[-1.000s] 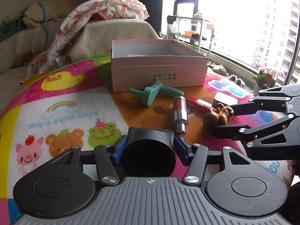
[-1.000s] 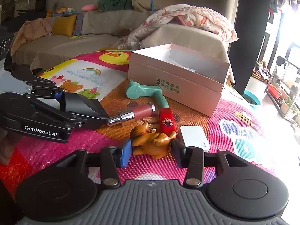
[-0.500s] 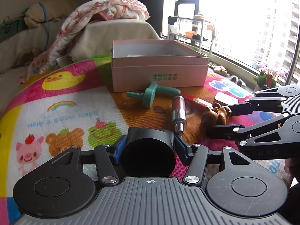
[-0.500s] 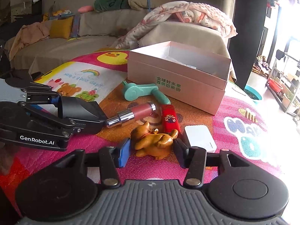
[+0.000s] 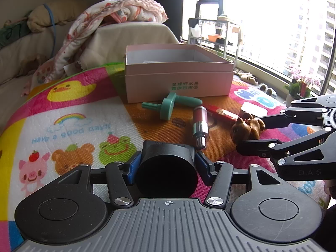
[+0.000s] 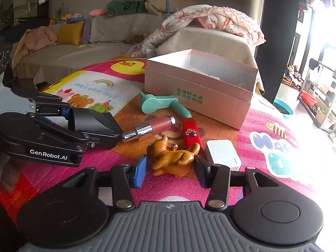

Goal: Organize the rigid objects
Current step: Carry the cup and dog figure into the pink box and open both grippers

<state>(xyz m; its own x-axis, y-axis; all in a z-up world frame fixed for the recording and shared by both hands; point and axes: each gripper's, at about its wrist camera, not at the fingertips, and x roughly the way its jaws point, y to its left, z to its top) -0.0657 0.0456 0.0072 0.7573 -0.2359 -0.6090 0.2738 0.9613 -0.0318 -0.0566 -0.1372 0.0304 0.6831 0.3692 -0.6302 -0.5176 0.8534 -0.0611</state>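
My left gripper is shut on a black cylinder-ended attachment, low over the cartoon mat; it shows in the right wrist view at left. My right gripper brackets a brown dog figurine, the pads close to or touching its sides; the figurine sits just above or on the mat. An open pink box stands behind. A teal roller tool, pink lipstick tube, red lighter and white block lie before the box.
The colourful play mat covers the surface. A sofa with a blanket and cushions lies behind the box. Windows and a rack stand to the right.
My right gripper with the dog figurine has shifted slightly left and nearer the lipstick. The left gripper holds the black attachment steady.
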